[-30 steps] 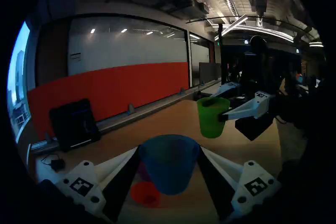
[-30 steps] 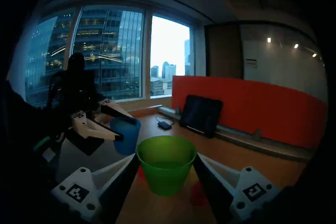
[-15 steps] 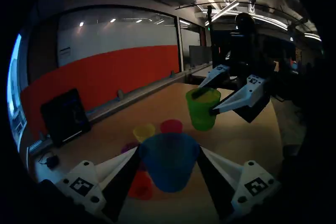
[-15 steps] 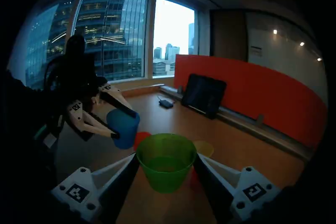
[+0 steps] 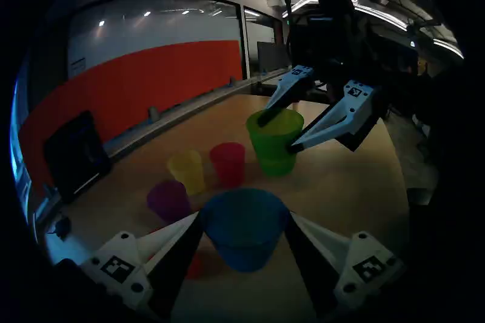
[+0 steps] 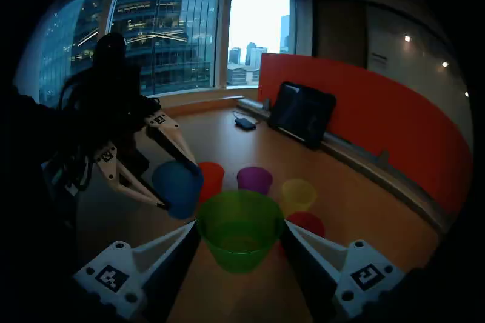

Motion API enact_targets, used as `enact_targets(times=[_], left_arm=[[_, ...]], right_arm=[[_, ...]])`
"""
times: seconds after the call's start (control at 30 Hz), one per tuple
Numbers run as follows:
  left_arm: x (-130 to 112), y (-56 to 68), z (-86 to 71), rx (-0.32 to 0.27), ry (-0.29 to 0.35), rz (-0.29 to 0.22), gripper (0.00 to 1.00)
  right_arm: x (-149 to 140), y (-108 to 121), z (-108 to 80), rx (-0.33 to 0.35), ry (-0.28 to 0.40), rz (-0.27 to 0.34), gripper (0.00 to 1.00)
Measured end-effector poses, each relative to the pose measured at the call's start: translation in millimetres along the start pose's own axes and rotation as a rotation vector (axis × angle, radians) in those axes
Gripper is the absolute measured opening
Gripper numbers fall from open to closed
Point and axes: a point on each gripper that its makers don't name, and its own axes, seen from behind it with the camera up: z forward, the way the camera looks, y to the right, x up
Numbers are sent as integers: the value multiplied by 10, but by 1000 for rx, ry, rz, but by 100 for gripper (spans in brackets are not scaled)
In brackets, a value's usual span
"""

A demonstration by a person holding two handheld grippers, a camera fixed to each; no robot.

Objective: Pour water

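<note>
Green cup [image 6: 240, 238], water seemingly inside, pinched in my right hand-held gripper [image 6: 240, 227]; blue cup [image 6: 177, 189], pinched in my left hand-held gripper [image 5: 244, 223], near at ten o'clock.

both gripper views: facing each other, near | shared: cups [image 5: 228, 162], table [image 5: 345, 186]

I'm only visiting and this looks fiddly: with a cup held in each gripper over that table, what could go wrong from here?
1. The green cup and blue cup are pinched only at their sides by the right gripper and left gripper; tilting to pour might let one slip.
2. The red cup and yellow cup stand close together on the table; a low swing could topple them.
</note>
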Motion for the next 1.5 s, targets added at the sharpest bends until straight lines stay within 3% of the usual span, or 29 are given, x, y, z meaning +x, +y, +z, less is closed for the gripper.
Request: enact_targets(times=[0.67, 1.17, 1.5], left_arm=[[-388, 92, 263, -58, -67, 8, 89], [-534, 118, 325, -67, -71, -4, 89], [-633, 103, 283, -64, -81, -25, 89]], right_arm=[[-455, -47, 251, 34, -114, -10, 91], [-615, -34, 319, 27, -139, 0, 91], [-676, -57, 349, 28, -144, 2, 91]])
